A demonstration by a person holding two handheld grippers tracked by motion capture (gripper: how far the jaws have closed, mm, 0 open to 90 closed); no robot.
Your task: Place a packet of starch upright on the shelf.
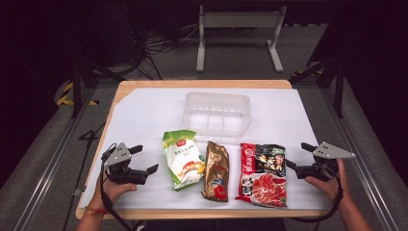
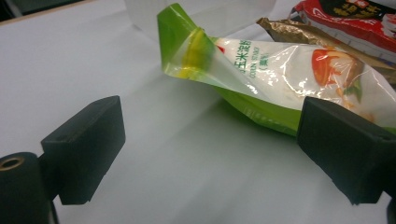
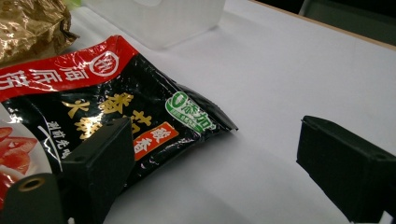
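Three packets lay in a row at six o'clock from our clear bin: green pouch, gold pack, red-black packet. Our left gripper and right gripper gaped wide, empty; nothing was binned yet.

I note three packets in a row on the table: the corn-starch bag at left, the foil packet in the middle, touching it, the hotpot-base packet at right. Behind them sits the plastic bin. The left gripper lies left of the row, the right gripper right of it.
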